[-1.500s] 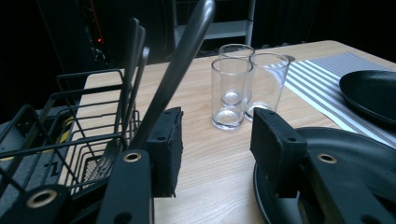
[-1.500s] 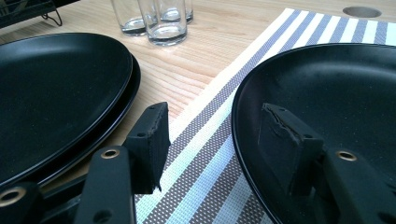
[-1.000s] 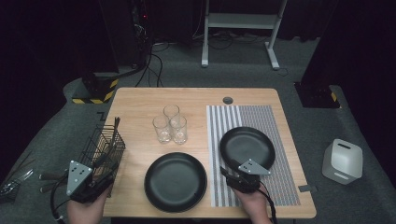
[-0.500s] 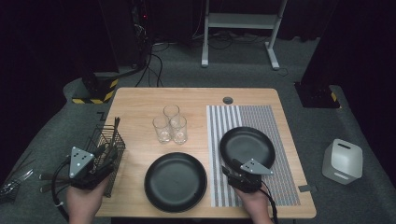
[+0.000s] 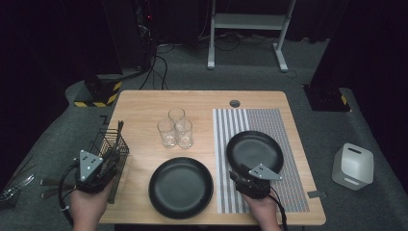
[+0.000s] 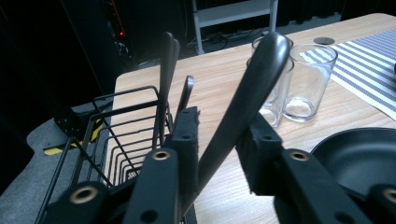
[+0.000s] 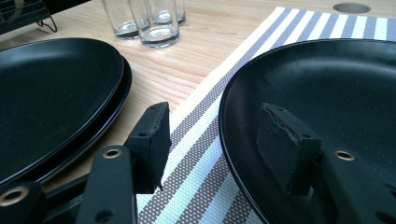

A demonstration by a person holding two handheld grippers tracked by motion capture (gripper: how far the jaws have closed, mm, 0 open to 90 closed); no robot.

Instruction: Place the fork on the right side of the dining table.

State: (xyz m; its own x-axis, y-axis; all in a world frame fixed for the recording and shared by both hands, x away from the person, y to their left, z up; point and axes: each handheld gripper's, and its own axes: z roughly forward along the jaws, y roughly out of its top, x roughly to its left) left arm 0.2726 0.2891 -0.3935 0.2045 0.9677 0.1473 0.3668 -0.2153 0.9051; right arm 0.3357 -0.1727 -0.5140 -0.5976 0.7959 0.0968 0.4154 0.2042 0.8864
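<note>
Two hand-held grippers work at the counter (image 5: 144, 103). At its left edge, the left hand-held gripper (image 6: 219, 140) has just been closing, and a dark utensil handle (image 6: 252, 88) stands slanted between its jaws, pressed against the left pad and close by the right one. That handle rises beside the black wire caddy (image 5: 111, 147), where other utensil handles (image 6: 166, 74) stand upright. Over the striped placemat (image 5: 250, 120), the right hand-held gripper (image 7: 212, 140) holds its jaws apart astride the near rim of a black plate (image 7: 327, 79), one pad outside the rim, one inside, neither pressing on it. Another black plate (image 5: 180, 186) lies between both hands, with three glasses (image 5: 175, 130) behind it.
</note>
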